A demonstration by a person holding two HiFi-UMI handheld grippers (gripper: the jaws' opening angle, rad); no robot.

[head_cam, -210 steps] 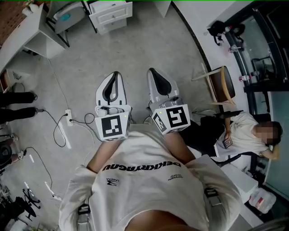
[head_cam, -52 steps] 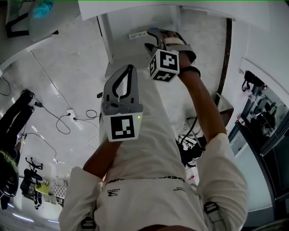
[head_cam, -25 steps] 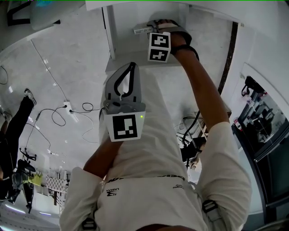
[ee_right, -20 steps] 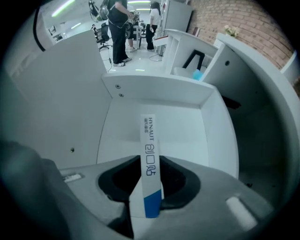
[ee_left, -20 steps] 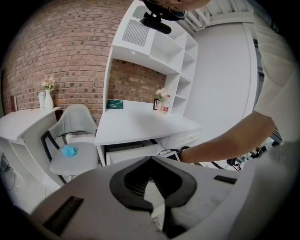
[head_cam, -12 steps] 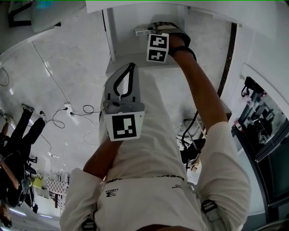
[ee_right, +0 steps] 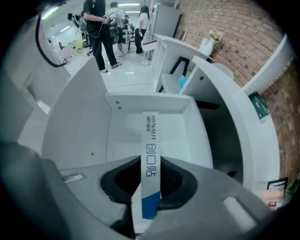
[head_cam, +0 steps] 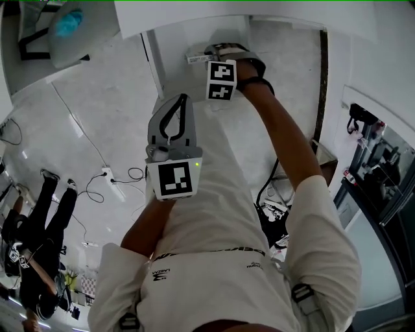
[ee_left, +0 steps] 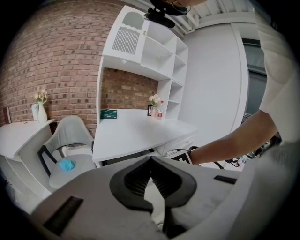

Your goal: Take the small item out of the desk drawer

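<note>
From my screen I see a red brick wall (ee_left: 61, 61) behind a white desk (ee_left: 136, 133). A tall white shelf unit (ee_left: 140, 47) stands along the desk's back edge, and a plain white wall (ee_left: 211, 79) runs off to its right. A grey chair (ee_left: 70, 140) stands just beside the desk, with a blue object (ee_left: 68, 165) on its seat. Further left, a white counter (ee_left: 18, 133) carries a vase (ee_left: 40, 107) of pale flowers. The floor (head_cam: 97, 117) is pale, glossy tile with a power strip (head_cam: 107, 175) lying on it. Ceiling lights (ee_right: 125, 5) glow over the far part of the room, and dark glass panels (head_cam: 389, 175) line one side.
</note>
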